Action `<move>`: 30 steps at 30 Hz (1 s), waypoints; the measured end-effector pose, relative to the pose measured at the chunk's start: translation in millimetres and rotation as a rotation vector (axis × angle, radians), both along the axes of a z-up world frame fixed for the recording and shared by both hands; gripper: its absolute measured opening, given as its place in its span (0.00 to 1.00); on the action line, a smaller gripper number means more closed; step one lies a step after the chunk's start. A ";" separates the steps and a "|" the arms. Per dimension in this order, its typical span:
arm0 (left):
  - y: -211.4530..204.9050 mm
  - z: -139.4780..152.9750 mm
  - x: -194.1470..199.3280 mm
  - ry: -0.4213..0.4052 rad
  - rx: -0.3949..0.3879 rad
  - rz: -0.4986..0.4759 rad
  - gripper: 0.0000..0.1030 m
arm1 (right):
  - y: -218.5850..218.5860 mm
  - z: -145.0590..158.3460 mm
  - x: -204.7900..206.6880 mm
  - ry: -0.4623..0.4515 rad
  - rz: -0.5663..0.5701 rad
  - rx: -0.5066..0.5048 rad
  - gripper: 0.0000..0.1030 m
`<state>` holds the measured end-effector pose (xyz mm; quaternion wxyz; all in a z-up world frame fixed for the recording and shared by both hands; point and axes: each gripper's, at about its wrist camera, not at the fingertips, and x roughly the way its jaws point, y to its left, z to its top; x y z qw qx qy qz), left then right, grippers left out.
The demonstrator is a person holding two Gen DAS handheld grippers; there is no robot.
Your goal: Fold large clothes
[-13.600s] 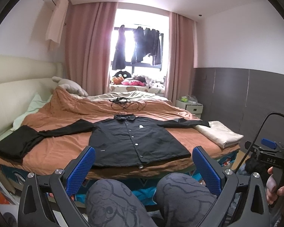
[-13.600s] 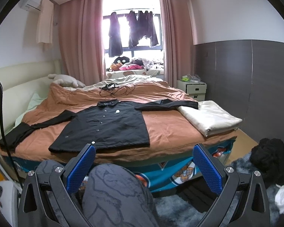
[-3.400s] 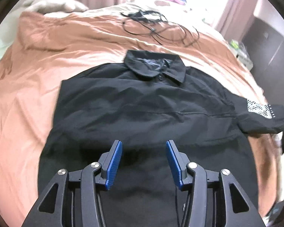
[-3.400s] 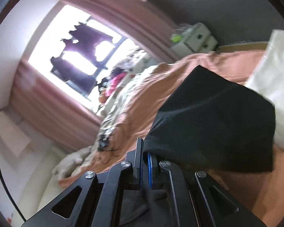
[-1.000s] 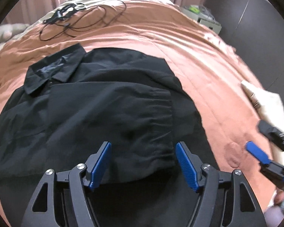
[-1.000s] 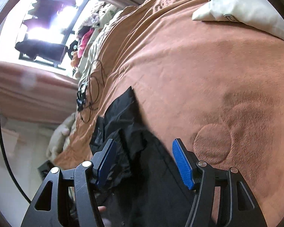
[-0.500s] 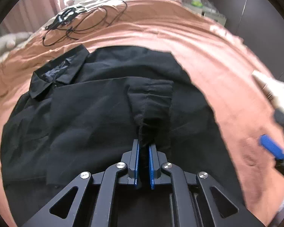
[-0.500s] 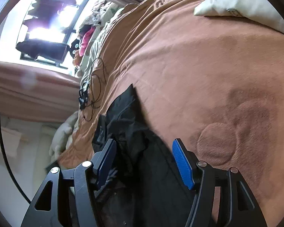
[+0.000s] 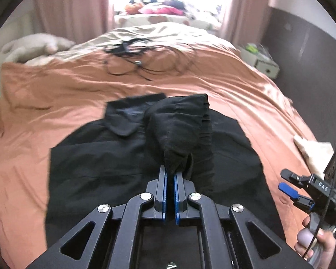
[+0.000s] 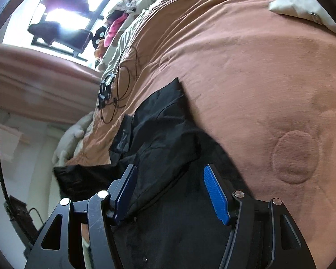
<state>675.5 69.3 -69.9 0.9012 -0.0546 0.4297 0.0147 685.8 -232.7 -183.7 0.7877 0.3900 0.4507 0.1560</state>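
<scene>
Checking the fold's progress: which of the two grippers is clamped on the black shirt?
The left gripper: it is shut on the shirt's sleeve cuff, lifted off the shirt. The right gripper hangs open, empty.

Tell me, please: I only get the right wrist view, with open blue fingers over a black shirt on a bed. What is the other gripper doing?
Observer: The left gripper is shut on a bunched sleeve, holding it up above the body of the black shirt.
Operator: And what is holding the gripper I'm looking along?
Observer: A person's hand is wrapped around the handle behind the right gripper, off the shirt's right edge.
</scene>
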 end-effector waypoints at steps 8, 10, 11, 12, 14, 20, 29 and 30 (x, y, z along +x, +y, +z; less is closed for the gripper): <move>116.8 -15.1 -22.7 -0.001 -0.130 0.208 0.09 | 26.3 -4.2 9.5 -0.021 0.029 -0.052 0.60; 141.6 -28.0 -24.9 0.015 -0.157 0.272 0.15 | 29.1 -6.4 11.3 -0.014 0.031 -0.058 0.60; 156.3 -34.7 -27.3 0.024 -0.160 0.316 0.15 | 29.9 -6.8 11.8 -0.013 0.034 -0.062 0.60; 171.3 -41.3 -30.5 0.032 -0.156 0.364 0.15 | 30.7 -7.0 12.0 -0.013 0.036 -0.067 0.60; 195.2 -49.3 -37.2 0.042 -0.183 0.417 0.16 | 32.5 -6.0 12.2 -0.016 0.037 -0.075 0.60; 225.0 -54.2 -54.8 0.036 -0.203 0.457 0.27 | 37.1 1.1 12.0 -0.063 0.035 -0.100 0.60; 194.1 -97.0 -25.4 0.125 -0.148 0.335 0.45 | 30.5 15.7 28.5 -0.154 -0.018 -0.143 0.42; 192.9 -102.8 -22.6 0.138 -0.147 0.328 0.45 | 32.8 15.3 31.6 -0.160 -0.013 -0.151 0.39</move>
